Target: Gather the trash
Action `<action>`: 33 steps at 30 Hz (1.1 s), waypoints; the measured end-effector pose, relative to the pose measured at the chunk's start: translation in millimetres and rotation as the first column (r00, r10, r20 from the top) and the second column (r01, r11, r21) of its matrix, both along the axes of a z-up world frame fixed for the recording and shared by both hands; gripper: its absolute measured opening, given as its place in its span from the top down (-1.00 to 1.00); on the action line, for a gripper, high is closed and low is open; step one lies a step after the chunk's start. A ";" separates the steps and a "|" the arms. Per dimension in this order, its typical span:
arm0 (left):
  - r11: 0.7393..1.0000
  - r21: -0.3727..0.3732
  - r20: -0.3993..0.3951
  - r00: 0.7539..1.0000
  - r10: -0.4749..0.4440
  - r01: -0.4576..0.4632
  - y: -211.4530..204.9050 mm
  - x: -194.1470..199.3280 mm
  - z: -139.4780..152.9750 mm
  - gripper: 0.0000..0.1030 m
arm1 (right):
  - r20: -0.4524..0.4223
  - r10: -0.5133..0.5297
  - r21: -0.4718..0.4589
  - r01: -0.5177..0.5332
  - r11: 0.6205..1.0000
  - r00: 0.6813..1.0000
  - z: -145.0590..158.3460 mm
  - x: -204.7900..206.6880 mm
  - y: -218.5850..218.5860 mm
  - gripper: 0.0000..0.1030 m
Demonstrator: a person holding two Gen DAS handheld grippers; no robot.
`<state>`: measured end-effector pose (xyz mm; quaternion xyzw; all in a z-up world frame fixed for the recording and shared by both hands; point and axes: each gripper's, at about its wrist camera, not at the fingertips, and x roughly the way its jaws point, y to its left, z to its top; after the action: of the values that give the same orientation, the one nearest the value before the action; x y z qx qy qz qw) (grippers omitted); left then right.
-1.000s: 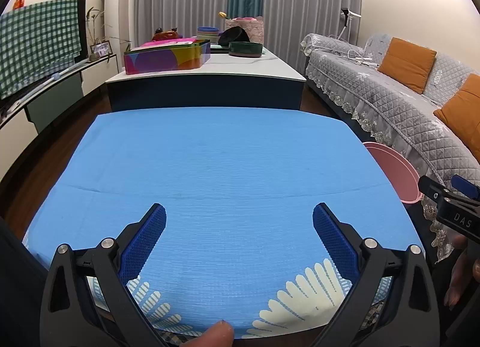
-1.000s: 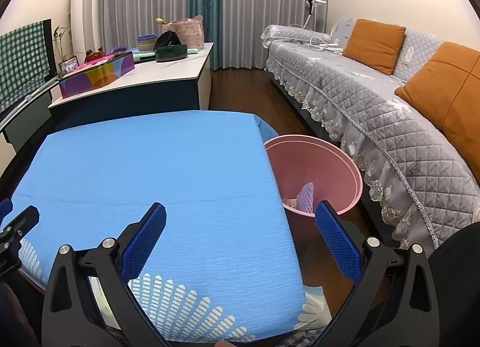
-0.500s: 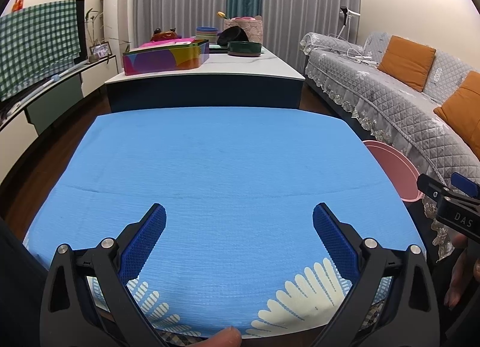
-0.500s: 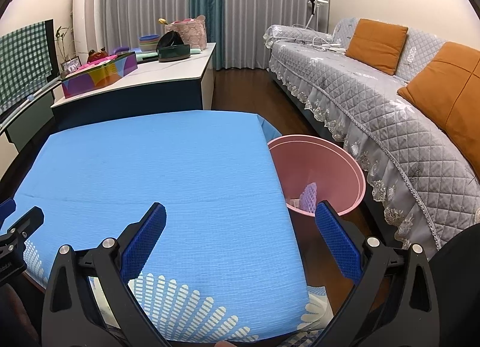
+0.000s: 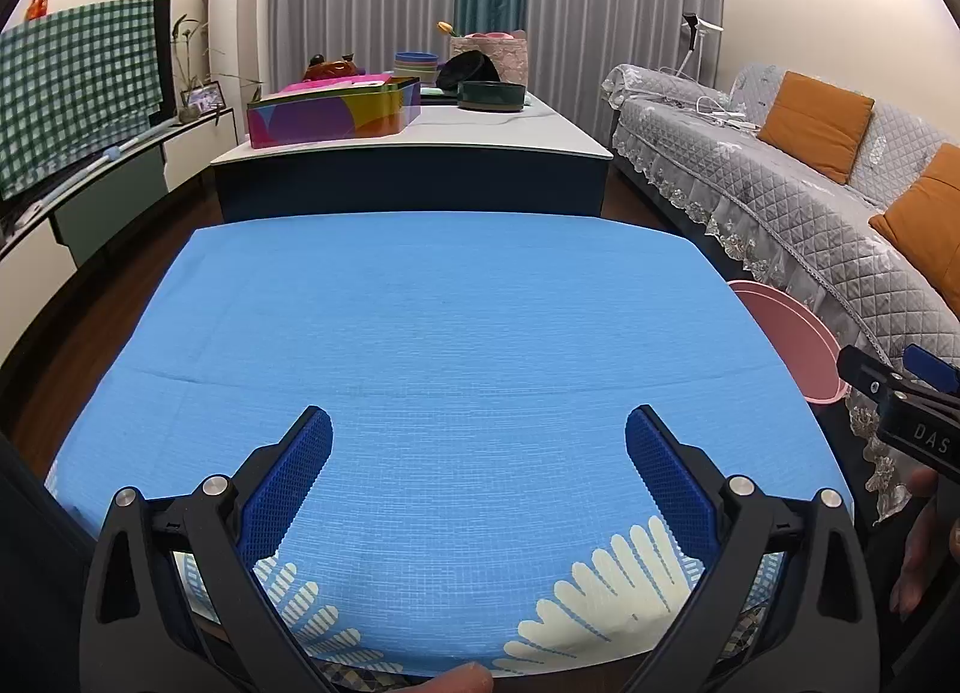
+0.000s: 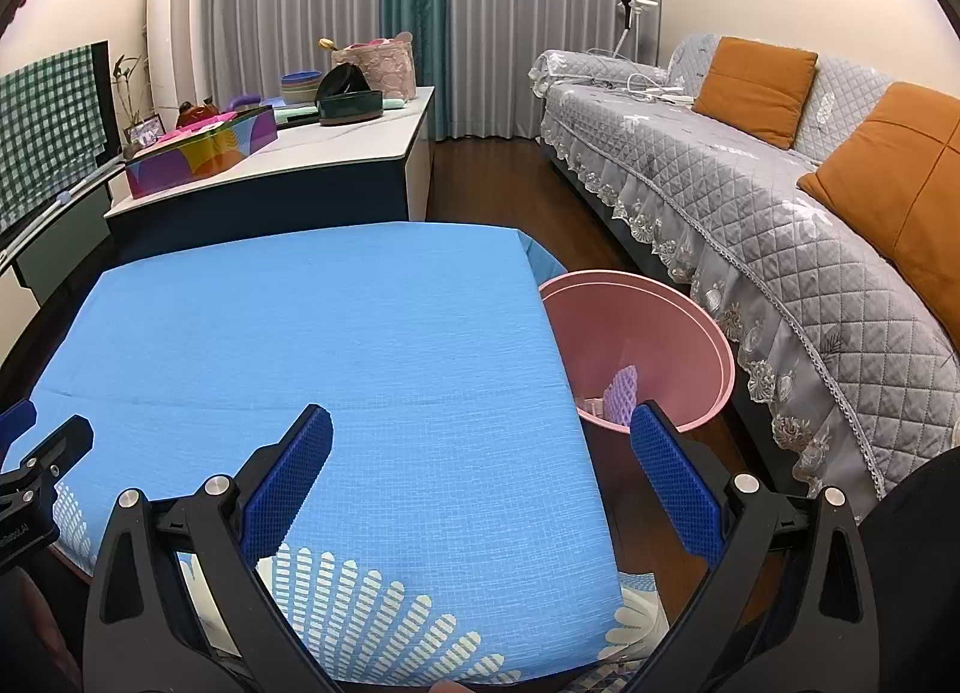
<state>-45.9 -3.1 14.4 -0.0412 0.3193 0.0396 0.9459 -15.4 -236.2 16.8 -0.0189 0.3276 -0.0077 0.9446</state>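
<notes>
A pink trash bin (image 6: 678,333) stands on the floor at the right side of the table with the blue cloth (image 6: 312,333). Inside it lie a purple foam net (image 6: 621,393) and some pale scraps. The bin's rim also shows in the left wrist view (image 5: 798,333). My left gripper (image 5: 479,471) is open and empty over the near part of the blue cloth (image 5: 432,333). My right gripper (image 6: 480,471) is open and empty over the table's near right corner, its right finger in front of the bin. No trash shows on the cloth.
A white and dark counter (image 5: 414,153) behind the table carries a colourful box (image 5: 333,111), bowls and a basket. A grey quilted sofa (image 6: 780,201) with orange cushions runs along the right. A TV stand with a checked cloth (image 5: 72,93) is at the left.
Both grippers stay open and nearly still. The right wrist view has drifted slightly, so the bin sits a little further right in it.
</notes>
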 end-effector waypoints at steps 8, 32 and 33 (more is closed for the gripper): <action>1.000 -0.006 -0.001 1.000 -0.001 0.001 0.3 0.5 0.3 -0.85 | -0.001 -0.002 0.001 0.002 1.000 1.000 0.2 0.1 0.9 -0.90; 1.000 0.006 0.020 1.000 -0.018 0.017 -3.6 2.6 1.2 -0.85 | 0.003 0.001 0.007 -0.001 1.000 1.000 2.4 -0.6 -0.1 -0.90; 1.000 0.007 0.017 1.000 -0.013 0.013 -3.0 2.9 1.2 -0.85 | 0.004 0.002 0.006 -0.002 1.000 1.000 2.4 -0.6 0.3 -0.90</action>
<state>-43.0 -6.1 15.6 -0.0363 0.3111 0.0344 0.9491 -16.1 -235.9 19.2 -0.0165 0.3260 -0.0057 0.9452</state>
